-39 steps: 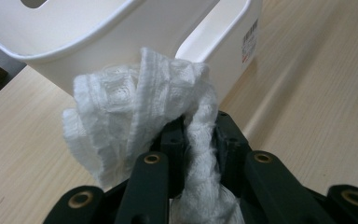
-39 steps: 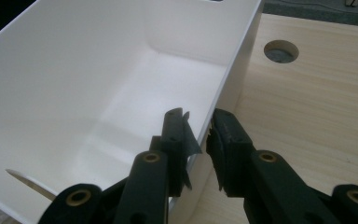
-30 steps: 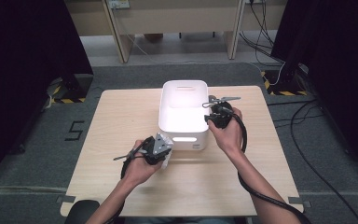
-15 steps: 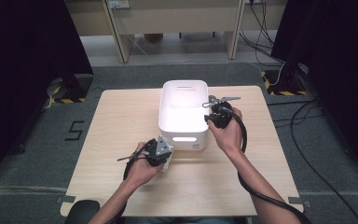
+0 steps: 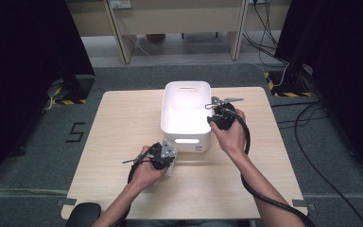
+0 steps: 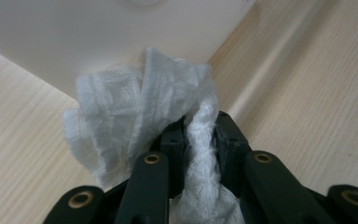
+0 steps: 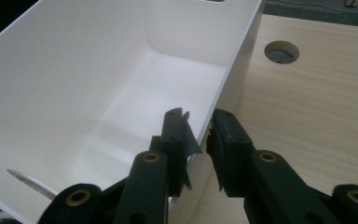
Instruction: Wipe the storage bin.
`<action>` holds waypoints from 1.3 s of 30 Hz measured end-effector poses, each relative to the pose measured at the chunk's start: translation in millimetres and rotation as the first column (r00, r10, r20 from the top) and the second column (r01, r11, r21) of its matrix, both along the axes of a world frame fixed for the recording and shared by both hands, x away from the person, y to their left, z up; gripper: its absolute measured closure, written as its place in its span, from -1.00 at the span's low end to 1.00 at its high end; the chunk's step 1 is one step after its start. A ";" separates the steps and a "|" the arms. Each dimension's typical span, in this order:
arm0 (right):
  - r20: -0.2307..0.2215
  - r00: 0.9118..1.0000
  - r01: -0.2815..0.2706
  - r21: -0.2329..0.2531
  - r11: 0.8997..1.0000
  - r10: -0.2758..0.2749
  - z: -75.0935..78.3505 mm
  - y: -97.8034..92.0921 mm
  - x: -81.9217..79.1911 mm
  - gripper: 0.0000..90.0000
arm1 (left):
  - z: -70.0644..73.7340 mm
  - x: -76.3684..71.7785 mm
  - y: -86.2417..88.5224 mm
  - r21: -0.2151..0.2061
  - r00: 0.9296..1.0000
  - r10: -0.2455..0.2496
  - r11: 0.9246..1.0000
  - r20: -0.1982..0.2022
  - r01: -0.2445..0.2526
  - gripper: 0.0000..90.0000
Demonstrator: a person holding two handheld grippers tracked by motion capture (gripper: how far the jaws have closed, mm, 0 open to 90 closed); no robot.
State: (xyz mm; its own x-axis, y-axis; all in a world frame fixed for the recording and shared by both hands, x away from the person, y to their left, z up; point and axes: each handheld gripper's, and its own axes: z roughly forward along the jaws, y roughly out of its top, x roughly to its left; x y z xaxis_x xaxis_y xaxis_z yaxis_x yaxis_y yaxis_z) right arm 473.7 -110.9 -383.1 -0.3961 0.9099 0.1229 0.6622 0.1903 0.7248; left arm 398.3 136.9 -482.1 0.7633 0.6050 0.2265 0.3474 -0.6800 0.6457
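- Left tongs (image 5: 163, 153) sit nearest, low over the bench (image 5: 123, 123), clamped on one white cloth (image 6: 135, 107)
- The bin (image 5: 186, 116) lies just ahead of the cloth, its long axis running away from the person
- Right tongs (image 7: 198, 133) are clamped on the bin's right wall, steadying it
- Count: one cloth, one bin

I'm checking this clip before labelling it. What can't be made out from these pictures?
- White cloth: its lower part is hidden behind the left tongs in the left gripper view; in the high view the hand covers it.
- White bin: its near end is cut off by the right gripper view's bottom edge.
- Right tongs: they straddle the bin wall, but whether they pinch it is unclear.
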 end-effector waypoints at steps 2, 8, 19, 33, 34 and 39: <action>-0.001 1.000 0.001 0.001 1.000 -0.001 0.0 0.2 -0.2 0.68 | 0.3 -0.1 -0.6 0.000 1.000 0.000 1.000 -0.001 0.000 0.70; 0.000 1.000 0.001 0.000 1.000 -0.001 0.0 0.3 0.0 0.68 | 0.7 0.0 -5.7 -0.003 1.000 -0.004 1.000 -0.006 0.004 0.71; -0.001 1.000 0.002 0.005 1.000 -0.002 -0.2 0.7 0.4 0.68 | -0.1 1.3 -12.9 -0.028 1.000 -0.006 1.000 -0.010 0.006 0.71; -0.001 1.000 0.002 0.010 1.000 -0.002 -0.7 0.6 1.3 0.67 | 13.6 -3.5 -10.0 -0.080 0.999 0.021 0.997 0.037 -0.018 0.71; 0.000 1.000 0.002 0.010 1.000 -0.002 -0.7 0.8 1.3 0.67 | 14.3 -4.0 -10.4 -0.082 0.999 0.023 0.996 0.041 -0.019 0.71; 0.000 1.000 0.003 0.009 1.000 -0.003 -0.8 1.3 1.1 0.66 | 20.9 -5.9 -11.0 -0.088 0.998 0.022 0.996 0.057 -0.017 0.71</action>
